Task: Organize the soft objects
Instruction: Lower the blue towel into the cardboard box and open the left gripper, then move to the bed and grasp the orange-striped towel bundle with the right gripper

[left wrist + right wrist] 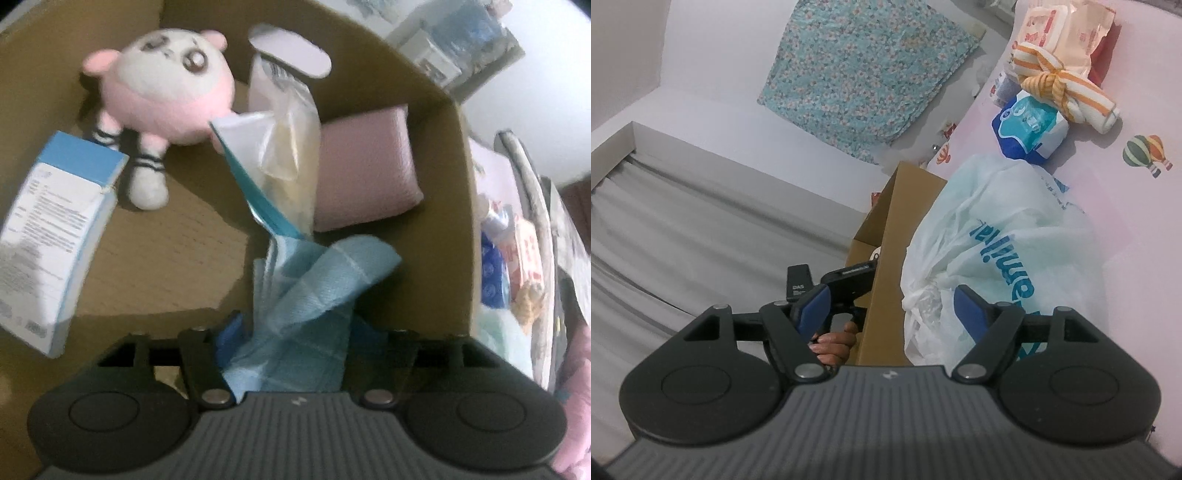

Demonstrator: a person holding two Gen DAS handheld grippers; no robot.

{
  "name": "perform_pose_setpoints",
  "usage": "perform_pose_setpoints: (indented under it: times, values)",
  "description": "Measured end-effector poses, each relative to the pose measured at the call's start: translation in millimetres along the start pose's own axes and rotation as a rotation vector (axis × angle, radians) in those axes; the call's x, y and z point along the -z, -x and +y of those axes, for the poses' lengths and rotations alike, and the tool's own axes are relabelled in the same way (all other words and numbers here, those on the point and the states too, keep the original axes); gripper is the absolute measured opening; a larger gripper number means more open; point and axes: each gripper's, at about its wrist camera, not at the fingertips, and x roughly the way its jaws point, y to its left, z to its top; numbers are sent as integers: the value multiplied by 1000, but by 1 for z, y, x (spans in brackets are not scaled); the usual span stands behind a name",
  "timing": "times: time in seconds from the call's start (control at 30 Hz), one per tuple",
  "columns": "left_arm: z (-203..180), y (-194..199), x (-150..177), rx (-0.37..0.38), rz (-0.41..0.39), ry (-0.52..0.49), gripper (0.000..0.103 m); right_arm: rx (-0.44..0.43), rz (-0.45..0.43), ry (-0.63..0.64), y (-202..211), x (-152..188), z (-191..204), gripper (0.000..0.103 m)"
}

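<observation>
The left gripper [295, 328] pointed steeply down into a cardboard box [458, 206]. Its jaws stood spread, and a light blue checked cloth [314, 295] lay loosely between them, draped from the lower middle of the frame up toward the centre; whether the pads touched it could not be told. Above the cloth a clear plastic packet [291, 147] with a teal edge leaned against the box's far wall. A pink cushion [365, 166] sat to its right in the box corner. A pink and white plush toy [162, 96] lay in the upper left, and a blue and white carton [55, 229] stood tilted at the left edge.

In the right wrist view, the right gripper [892, 314] had its jaws spread wide with nothing pinched. A white plastic bag [1008, 236] with blue lettering lay just ahead of it on a pink sheet [1126, 240]. Left of the bag stood the box [886, 258], beside which a hand [833, 345] held the other gripper's handle. In the upper right lay a blue tissue pack [1030, 127] and an orange-striped knotted towel [1060, 86]. A floral pillow [864, 74] leaned on the wall at the top centre.
</observation>
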Motion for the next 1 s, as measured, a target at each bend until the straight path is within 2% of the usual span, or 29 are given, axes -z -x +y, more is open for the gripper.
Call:
perform_pose_setpoints:
  times: [0.07,0.3,0.5,0.77,0.83,1.0]
  values:
    - [0,10,2,12,-26,-7,79,5,-8,3,3,1,1,76]
    - [1,52,16,26,-116,-22,82,13,-31,-2,13,9,-1,78]
    - [2,99,45,71,-225,-43,87,24,-43,3,20,20,3,79]
    - [-4,151,91,60,-391,-89,88,14,-60,-6,34,27,-2,81]
    - [-14,163,101,49,-434,-133,88,6,-63,-8,37,27,-3,81]
    - [-58,188,126,33,-504,-336,91,-8,-76,-3,46,28,-4,81]
